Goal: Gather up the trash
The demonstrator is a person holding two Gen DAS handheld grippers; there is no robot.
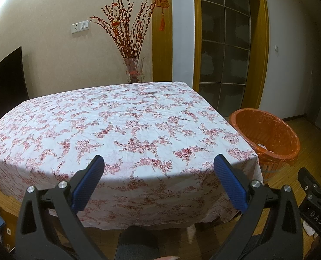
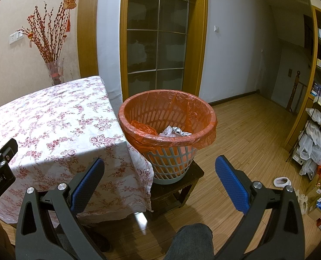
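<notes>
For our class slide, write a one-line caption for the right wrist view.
Open right gripper faces the orange-lined trash basket holding wrappers, beside the floral-clothed table.

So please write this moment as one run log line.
left tool: open, empty | right tool: open, empty | basket: holds trash | tablecloth: no trash visible

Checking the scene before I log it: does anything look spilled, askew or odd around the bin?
Nothing spilled. The trash basket stands upright on a small dark stool beside the table, trash inside, its orange liner sagging on one side.
</notes>
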